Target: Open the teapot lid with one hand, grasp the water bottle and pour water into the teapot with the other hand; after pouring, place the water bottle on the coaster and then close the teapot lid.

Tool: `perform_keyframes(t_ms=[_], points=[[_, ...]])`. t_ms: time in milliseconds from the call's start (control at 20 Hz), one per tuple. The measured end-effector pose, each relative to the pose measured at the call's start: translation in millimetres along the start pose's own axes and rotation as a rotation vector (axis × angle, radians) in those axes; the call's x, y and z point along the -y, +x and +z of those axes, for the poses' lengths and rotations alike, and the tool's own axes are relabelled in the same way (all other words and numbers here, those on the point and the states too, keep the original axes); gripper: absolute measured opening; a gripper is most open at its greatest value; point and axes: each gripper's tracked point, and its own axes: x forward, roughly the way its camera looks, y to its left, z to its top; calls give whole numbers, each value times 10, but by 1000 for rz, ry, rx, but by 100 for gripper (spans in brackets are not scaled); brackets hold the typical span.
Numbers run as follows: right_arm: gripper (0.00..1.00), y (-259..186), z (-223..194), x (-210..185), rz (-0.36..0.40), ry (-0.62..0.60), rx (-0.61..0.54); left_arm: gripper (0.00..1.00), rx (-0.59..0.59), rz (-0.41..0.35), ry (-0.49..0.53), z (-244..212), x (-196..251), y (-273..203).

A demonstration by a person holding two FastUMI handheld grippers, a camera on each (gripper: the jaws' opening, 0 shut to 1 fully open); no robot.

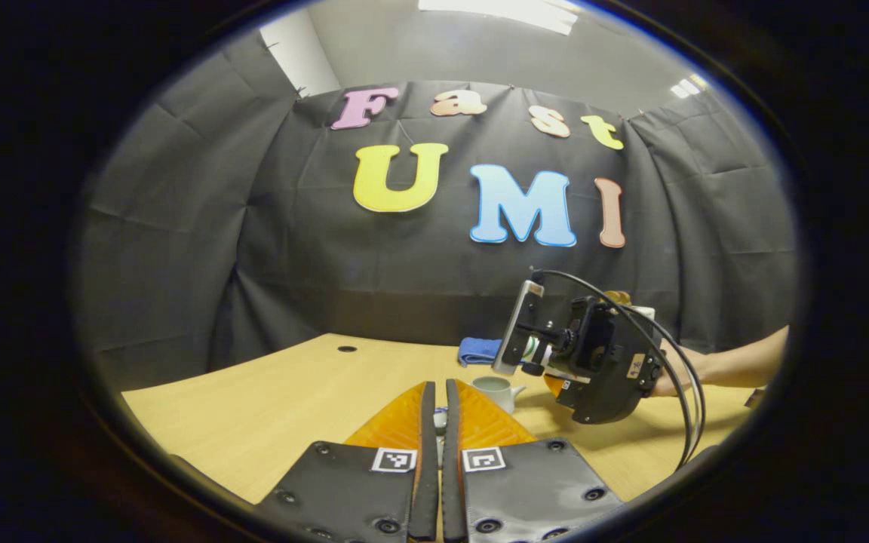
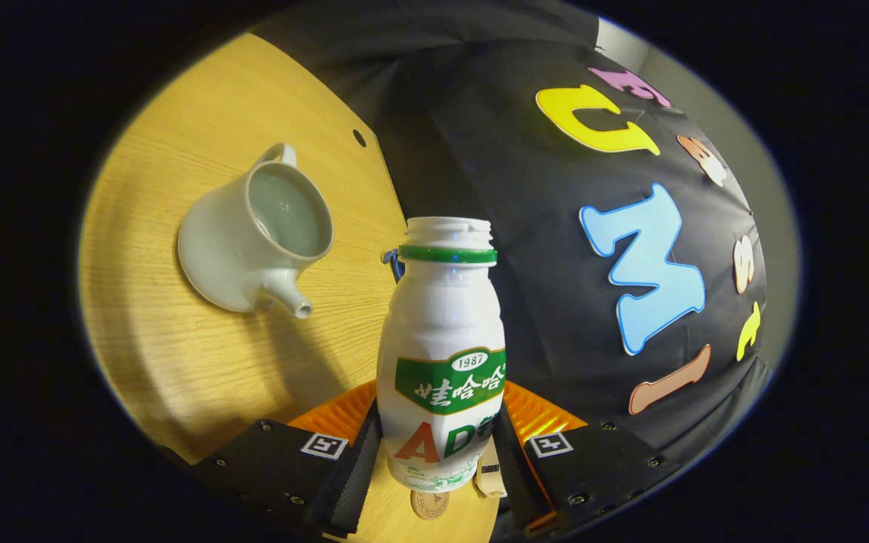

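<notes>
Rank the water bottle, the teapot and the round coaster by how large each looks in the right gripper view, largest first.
1. Water bottle, held in the right claw nearest the camera, which inflates it.
2. Teapot, lid off, farther away on the table; its true size against the bottle's is unsure.
3. Coaster, mostly hidden under the bottle.

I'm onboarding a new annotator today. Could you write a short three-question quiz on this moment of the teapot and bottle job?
1. True or false: the teapot has its lid on.
2. Multiple choice: what does the right hand-held gripper hold? A) a blue cloth B) the water bottle C) the teapot lid
3. Fill in: in the left gripper view, the left hand-held gripper has its fingers nearly ____ , with something small between them that is too hidden to identify.

Key
1. False: the teapot's mouth is open.
2. B.
3. Closed.
</notes>
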Motion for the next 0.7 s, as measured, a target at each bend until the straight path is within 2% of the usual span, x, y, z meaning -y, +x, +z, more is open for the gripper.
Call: perform_keyframes(t_ms=[50, 100, 200, 250, 300, 350, 700], points=[[72, 5, 9, -14, 2, -11, 1, 12, 0, 1, 2, -4, -6, 4], [72, 8, 22, -19, 3, -24, 3, 8, 0, 2, 4, -5, -11, 5], [72, -5, 59, 15, -10, -72, 8, 8, -4, 4, 7, -19, -20, -1], [72, -3, 74, 34, -24, -103, 12, 12, -8, 5, 8, -23, -22, -4], [70, 18, 70, 53, -33, -133, 15, 12, -10, 6, 6, -13, -29, -6], [72, 15, 83, 65, -39, -155, 17, 12, -10, 7, 4, -26, -24, -8], [72, 13, 121, 56, -49, -284, 27, 12, -13, 9, 16, -28, -46, -13]])
